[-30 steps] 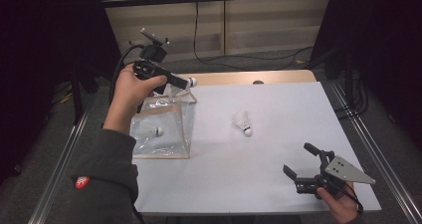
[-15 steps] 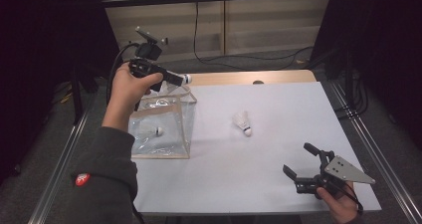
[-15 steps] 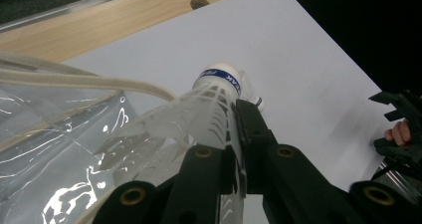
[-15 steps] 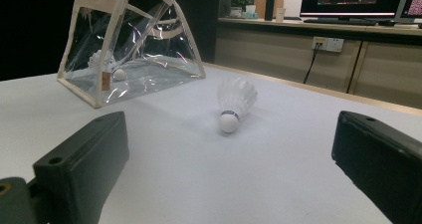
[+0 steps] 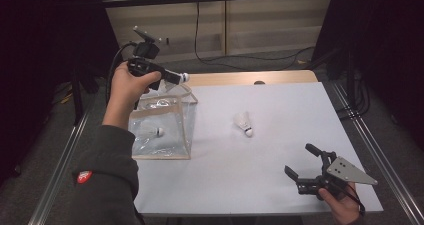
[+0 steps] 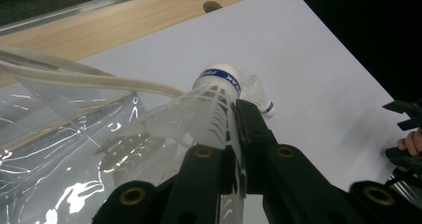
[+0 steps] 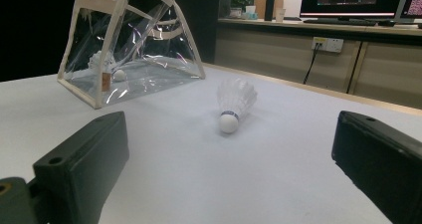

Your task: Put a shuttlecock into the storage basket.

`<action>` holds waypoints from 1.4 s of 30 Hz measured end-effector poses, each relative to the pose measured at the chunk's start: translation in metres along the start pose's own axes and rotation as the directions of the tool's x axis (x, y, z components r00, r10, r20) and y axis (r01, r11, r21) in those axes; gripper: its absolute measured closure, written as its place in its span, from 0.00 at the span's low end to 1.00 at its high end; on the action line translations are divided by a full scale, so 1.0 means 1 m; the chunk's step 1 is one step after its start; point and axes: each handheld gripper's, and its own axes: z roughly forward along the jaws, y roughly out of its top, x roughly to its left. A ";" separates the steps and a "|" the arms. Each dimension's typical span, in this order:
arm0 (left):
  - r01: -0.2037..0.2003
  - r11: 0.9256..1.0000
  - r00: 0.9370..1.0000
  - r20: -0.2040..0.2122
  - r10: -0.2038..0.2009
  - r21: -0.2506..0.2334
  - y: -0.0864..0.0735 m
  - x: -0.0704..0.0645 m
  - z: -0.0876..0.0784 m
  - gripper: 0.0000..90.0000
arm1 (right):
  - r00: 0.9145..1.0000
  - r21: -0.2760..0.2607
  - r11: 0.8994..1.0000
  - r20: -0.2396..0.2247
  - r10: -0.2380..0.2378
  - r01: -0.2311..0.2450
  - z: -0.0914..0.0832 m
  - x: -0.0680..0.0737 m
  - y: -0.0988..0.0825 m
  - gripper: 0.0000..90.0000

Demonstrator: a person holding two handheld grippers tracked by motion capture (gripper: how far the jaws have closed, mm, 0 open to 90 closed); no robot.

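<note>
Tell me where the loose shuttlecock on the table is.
In the high view the loose shuttlecock lies mid-table on the white top, right of the clear bag and beyond the right gripper.

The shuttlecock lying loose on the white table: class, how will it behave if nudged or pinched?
The shuttlecock probably weighs little: thin feather skirt, small cork. Lying on its side, it would likely roll in a curve around its round cork. The feathers look delicate and may bend under a pinch.
</note>
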 end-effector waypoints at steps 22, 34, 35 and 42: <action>0.023 1.000 0.998 -0.056 -0.023 0.004 -0.001 0.011 0.005 0.98 | 1.000 0.001 1.000 0.003 0.003 -0.003 0.000 -0.001 0.000 0.01; 0.032 0.999 0.998 -0.057 -0.032 -0.003 -0.003 0.012 0.003 0.98 | 1.000 0.000 1.000 -0.002 0.001 -0.001 0.000 0.000 0.000 0.01; 0.029 1.000 0.998 -0.061 -0.029 -0.003 -0.003 0.012 0.002 0.98 | 1.000 -0.002 1.000 -0.002 -0.003 0.003 0.001 0.000 0.000 0.01; 0.041 0.999 0.997 -0.068 -0.041 -0.013 -0.007 0.016 -0.003 0.98 | 1.000 0.000 1.000 -0.010 0.002 -0.002 0.005 0.002 0.001 0.01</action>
